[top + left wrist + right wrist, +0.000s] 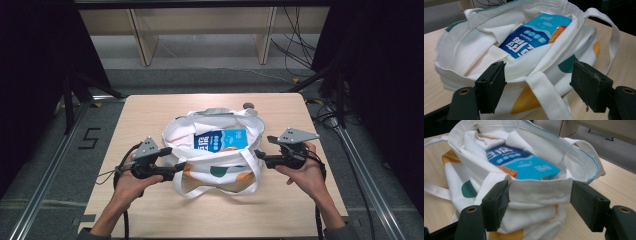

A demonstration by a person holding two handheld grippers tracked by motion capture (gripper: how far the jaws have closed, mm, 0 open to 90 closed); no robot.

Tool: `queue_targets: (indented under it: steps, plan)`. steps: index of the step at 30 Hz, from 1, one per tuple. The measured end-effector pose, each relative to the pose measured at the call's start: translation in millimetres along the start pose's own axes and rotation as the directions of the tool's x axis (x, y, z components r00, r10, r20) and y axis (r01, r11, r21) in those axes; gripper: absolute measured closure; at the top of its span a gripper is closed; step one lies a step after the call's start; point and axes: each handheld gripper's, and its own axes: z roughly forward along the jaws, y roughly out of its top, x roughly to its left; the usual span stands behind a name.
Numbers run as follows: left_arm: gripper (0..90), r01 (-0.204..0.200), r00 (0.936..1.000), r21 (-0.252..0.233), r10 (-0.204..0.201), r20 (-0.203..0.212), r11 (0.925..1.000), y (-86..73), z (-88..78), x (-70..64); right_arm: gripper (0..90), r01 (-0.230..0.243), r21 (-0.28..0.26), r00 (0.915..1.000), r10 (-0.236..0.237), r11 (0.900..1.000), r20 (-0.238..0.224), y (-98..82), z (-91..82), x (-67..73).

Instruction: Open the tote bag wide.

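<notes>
Both the left gripper (176, 167) and right gripper (260, 156) are released, jaws spread, flanking the white fabric tote bag (220, 165) containing a blue printed packet (220, 139) on the desk (150, 115).

Blue packet (220, 139) inside open bag (215, 170)

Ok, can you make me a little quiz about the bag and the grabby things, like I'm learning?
1. True or false: the blue packet lies inside the white tote bag.
2. Pick one. The left gripper has its jaws: A) shut on a strap, B) open at the bag's near rim, C) resting on the floor.
3. Fill in: the bag sits on a wooden ____.

Key:
1. True.
2. B. In the left gripper view both jaws stand apart with the rim between them; the right gripper is open at the rim too.
3. Table.
</notes>
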Motion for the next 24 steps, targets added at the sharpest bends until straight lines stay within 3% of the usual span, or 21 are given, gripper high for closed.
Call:
queue_targets:
  steps: [6,7,9,11,12,14,15,16,17,19,21,22,23,24]
  plan:
    - [25.2,-0.017,0.9998,-0.013,0.017,0.012,0.9998,-3.3,-5.8,-8.3,31.6,-0.021,0.009,0.9998,0.021,1.000,-0.006,-7.4,-6.9,4.3]
    - [25.1,-0.023,0.9995,-0.015,0.023,0.020,0.9996,-4.3,-6.5,-10.0,31.6,-0.001,0.001,1.0000,0.001,1.000,-0.007,-8.6,-7.3,3.0]
    - [24.6,-0.028,0.9993,-0.010,0.028,0.023,0.9995,-6.0,-7.1,-12.2,31.2,-0.026,-0.002,0.9997,0.026,1.000,-0.006,-12.4,-8.0,6.9]
    - [24.6,-0.032,0.9992,-0.004,0.032,0.023,0.9995,-8.3,-7.3,-15.1,31.0,-0.008,-0.010,1.0000,0.008,1.000,-0.004,-14.6,-8.4,5.9]
    - [24.6,-0.027,0.9995,0.000,0.027,0.018,0.9996,-9.3,-7.6,-16.5,30.8,-0.028,0.015,0.9995,0.028,0.999,-0.017,-16.0,-10.2,8.7]
    - [24.6,-0.033,0.9992,0.000,0.033,0.023,0.9995,-10.1,-7.8,-16.9,30.8,-0.009,0.012,0.9998,0.009,1.000,-0.018,-17.1,-10.4,7.9]
    - [24.6,-0.014,0.9994,-0.005,0.014,0.032,0.9999,-12.0,-7.9,-19.2,30.7,0.017,0.005,0.9996,-0.017,1.000,-0.023,-19.2,-10.2,7.7]
    - [24.6,-0.023,0.9994,0.004,0.023,0.027,0.9997,-12.4,-9.2,-20.0,30.7,-0.013,0.009,0.9998,0.013,1.000,-0.018,-20.6,-10.6,10.7]
    - [24.5,-0.036,0.9989,0.003,0.036,0.030,0.9994,-13.5,-10.2,-20.6,30.6,0.008,0.011,0.9995,-0.008,1.000,-0.030,-21.2,-10.3,10.0]
    - [24.5,-0.024,0.9990,0.000,0.024,0.037,0.9997,-15.9,-11.4,-22.8,30.6,-0.014,0.026,0.9994,0.015,1.000,-0.032,-23.1,-11.8,13.8]
    - [24.5,-0.036,0.9987,0.000,0.036,0.036,0.9993,-17.5,-12.8,-23.7,30.6,-0.004,0.025,0.9995,0.005,1.000,-0.032,-24.6,-11.8,14.2]
    - [24.4,-0.020,0.9994,0.003,0.020,0.030,0.9998,-19.1,-13.6,-25.4,30.5,0.012,0.015,0.9994,-0.012,1.000,-0.032,-25.6,-11.0,14.5]
    - [24.3,-0.022,0.9992,0.002,0.022,0.033,0.9998,-20.4,-13.9,-25.4,30.5,-0.012,0.017,0.9997,0.012,1.000,-0.022,-27.2,-11.7,17.4]
    - [24.3,-0.032,0.9990,0.003,0.032,0.031,0.9995,-21.6,-14.7,-25.0,30.4,0.004,0.019,0.9997,-0.004,1.000,-0.025,-28.1,-11.9,17.0]
